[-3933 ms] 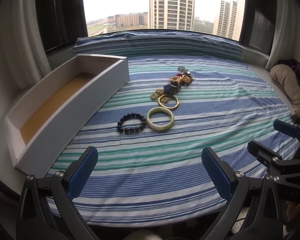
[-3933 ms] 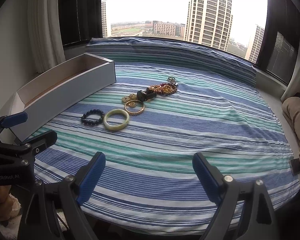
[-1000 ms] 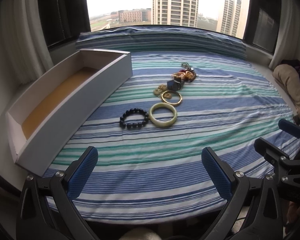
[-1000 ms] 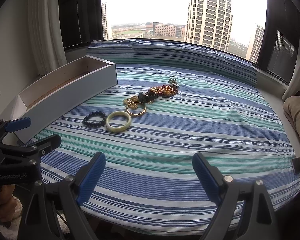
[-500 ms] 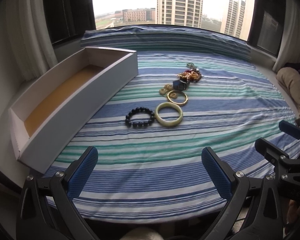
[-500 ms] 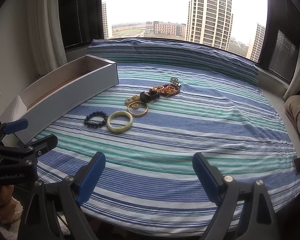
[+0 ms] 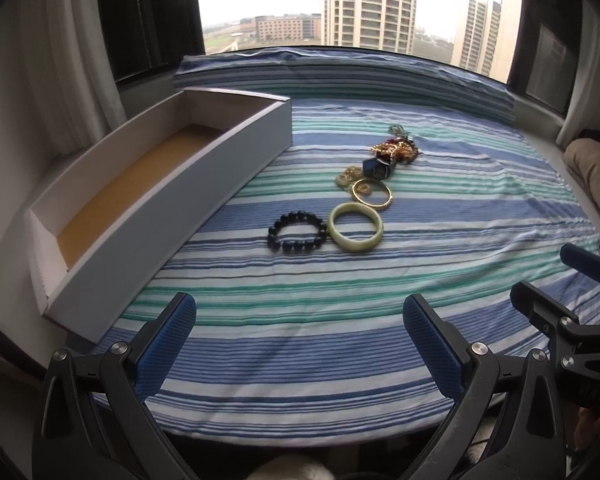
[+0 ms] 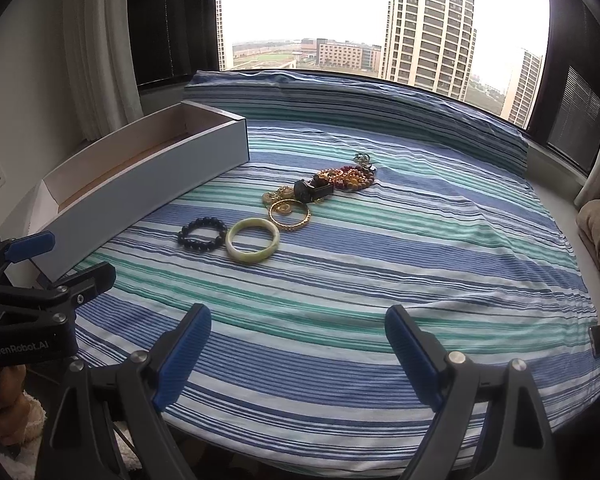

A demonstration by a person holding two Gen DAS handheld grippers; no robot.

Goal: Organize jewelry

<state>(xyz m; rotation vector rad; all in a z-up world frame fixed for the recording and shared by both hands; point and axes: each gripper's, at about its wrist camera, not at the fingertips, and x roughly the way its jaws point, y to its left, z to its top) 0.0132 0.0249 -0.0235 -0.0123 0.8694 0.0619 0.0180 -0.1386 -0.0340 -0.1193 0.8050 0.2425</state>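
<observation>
Jewelry (image 7: 360, 200) well beyond both grippers

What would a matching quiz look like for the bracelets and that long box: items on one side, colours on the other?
Things:
1. beaded bracelet
2. jade bangle
3. thin bangle
4. box floor

Colours:
A. gold
B. tan brown
C. dark navy, nearly black
D. pale green

Pairs: 1-C, 2-D, 3-A, 4-B
</observation>
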